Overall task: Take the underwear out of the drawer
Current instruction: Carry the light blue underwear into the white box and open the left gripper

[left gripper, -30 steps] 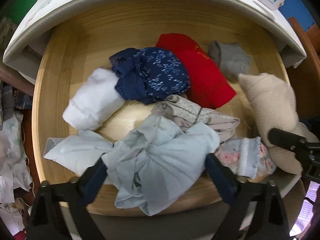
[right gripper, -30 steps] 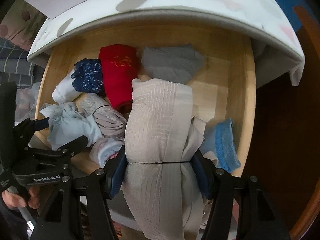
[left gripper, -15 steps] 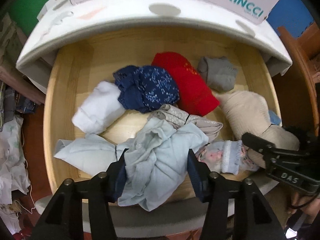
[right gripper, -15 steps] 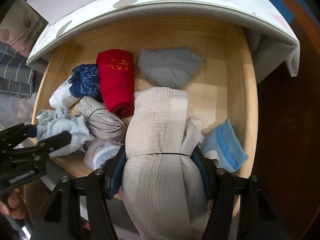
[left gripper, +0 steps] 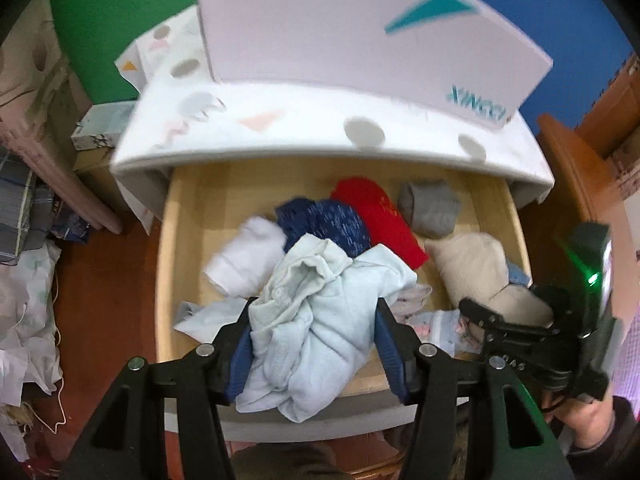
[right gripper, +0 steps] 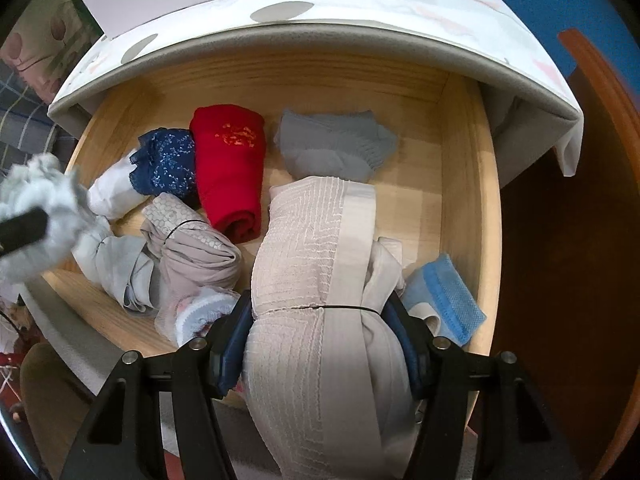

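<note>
Inside the pulled-out pale wooden drawer (right gripper: 468,168) of the white cabinet (left gripper: 320,120), rolled and bundled underwear lies in a loose heap. Left tongs (left gripper: 316,344) are clamped on a crumpled pale blue cotton garment (left gripper: 320,312); both blue pads press into its sides, and the bundle hangs forward over the drawer's front edge. The left jaws have just been closing, with this garment between them. Right tongs (right gripper: 320,344) are clamped on a rolled beige ribbed garment (right gripper: 316,264) bound by a thin black band; the roll stands between the pads near the drawer's front wall, its upper end reaching toward the middle of the drawer. On the drawer floor, a red rolled garment (right gripper: 232,168) lies beside a navy speckled roll (right gripper: 168,164), with a white roll (right gripper: 112,192) further left. A grey folded piece (right gripper: 332,144) sits toward the back, just beyond the beige roll. A taupe patterned bundle (right gripper: 192,244) lies in front of the red roll, touching a pale floral piece (right gripper: 200,312) at the front edge. A light blue knitted piece (right gripper: 444,296) rests against the right wall. A white shoe box with teal lettering (left gripper: 360,32) stands on the cabinet top. In the left wrist view, a person's hand (left gripper: 584,420) grips the right tool at the lower right.
</note>
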`<state>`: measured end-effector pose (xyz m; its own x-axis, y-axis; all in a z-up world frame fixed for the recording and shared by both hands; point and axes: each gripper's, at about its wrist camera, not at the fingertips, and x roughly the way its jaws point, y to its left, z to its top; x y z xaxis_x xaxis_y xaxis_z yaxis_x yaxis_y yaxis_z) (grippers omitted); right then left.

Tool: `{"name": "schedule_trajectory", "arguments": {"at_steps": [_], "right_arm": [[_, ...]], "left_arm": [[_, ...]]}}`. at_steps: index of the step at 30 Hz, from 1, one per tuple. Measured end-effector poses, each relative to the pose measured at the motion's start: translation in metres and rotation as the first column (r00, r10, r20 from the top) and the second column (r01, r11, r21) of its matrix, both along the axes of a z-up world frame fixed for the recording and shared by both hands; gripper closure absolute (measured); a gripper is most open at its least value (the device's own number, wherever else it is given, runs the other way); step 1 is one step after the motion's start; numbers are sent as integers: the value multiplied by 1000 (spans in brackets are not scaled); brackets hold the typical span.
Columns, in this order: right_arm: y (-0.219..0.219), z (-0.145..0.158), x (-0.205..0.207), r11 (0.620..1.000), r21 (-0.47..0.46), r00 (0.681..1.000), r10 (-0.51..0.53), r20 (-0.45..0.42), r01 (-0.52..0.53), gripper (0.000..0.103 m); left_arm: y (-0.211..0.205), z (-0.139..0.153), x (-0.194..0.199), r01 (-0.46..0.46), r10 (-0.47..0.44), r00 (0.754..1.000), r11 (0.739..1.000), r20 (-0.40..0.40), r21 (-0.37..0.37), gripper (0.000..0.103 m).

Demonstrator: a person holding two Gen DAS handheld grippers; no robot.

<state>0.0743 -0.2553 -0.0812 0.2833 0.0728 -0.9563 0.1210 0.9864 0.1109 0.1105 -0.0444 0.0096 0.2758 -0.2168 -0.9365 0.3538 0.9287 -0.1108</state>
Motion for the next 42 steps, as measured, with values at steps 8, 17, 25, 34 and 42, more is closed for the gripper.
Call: {"name": "schedule_trajectory", "arguments": {"at_steps": [8, 17, 25, 34, 42], "right_arm": [[4, -3, 4, 1000, -16, 1000, 8, -8, -9, 45], [5, -2, 3, 1000, -24, 1000, 10, -9, -10, 45], [3, -3, 1, 1000, -17, 1000, -2, -7, 2, 45], [1, -3, 3, 1000, -13, 1000, 12, -5, -12, 44], [3, -2, 3, 1000, -22, 1000, 17, -3, -17, 44]], "left_arm": [[18, 90, 23, -19, 33, 985, 996, 168, -86, 48], [-10, 165, 83, 10, 27, 944, 994, 328, -109, 48], [-53, 160, 165, 24, -3, 944, 998, 330, -60, 48], [-80, 91, 202, 8, -11, 976, 1000, 216, 14, 48], [-65, 68, 201, -60, 59, 988, 998, 140, 9, 48]]}}
